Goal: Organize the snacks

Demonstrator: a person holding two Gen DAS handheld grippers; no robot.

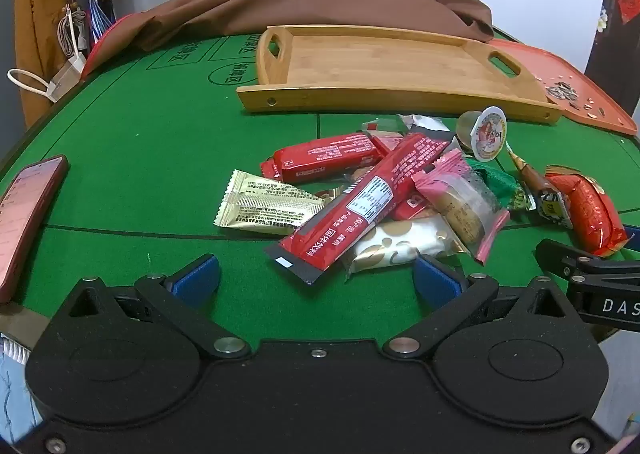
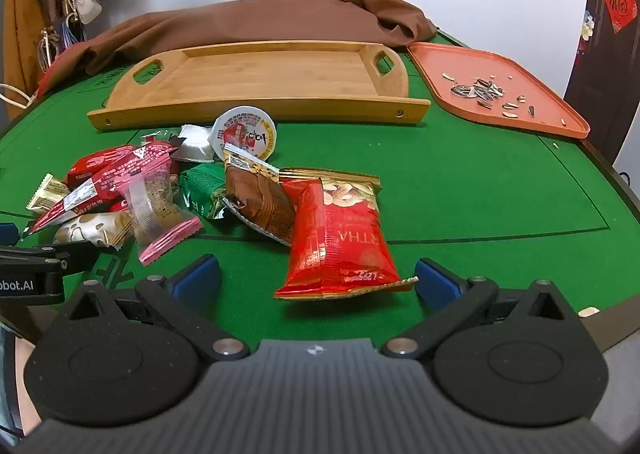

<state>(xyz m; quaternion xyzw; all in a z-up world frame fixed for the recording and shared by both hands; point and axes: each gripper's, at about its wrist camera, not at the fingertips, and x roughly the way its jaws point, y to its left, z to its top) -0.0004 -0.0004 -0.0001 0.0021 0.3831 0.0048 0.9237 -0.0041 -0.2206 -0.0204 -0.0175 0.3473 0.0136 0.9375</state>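
A pile of wrapped snacks lies on the green table. In the left wrist view my open left gripper point(image 1: 316, 278) faces a long red bar point(image 1: 360, 205), with a gold packet point(image 1: 264, 201), a pink-wrapped cake point(image 1: 460, 201) and a jelly cup point(image 1: 486, 131) around it. In the right wrist view my open right gripper point(image 2: 318, 278) sits just before a red nut bag point(image 2: 340, 238); its near end lies between the blue fingers. A brown packet point(image 2: 260, 197) and green packet point(image 2: 200, 189) lie to the left. An empty wooden tray point(image 2: 260, 81) stands behind the pile.
An orange tray point(image 2: 500, 85) with sunflower seeds sits at the back right. A brown cloth point(image 2: 248, 21) lies bunched behind the wooden tray. A phone point(image 1: 24, 213) lies at the table's left edge. Bags and coats hang at the far left.
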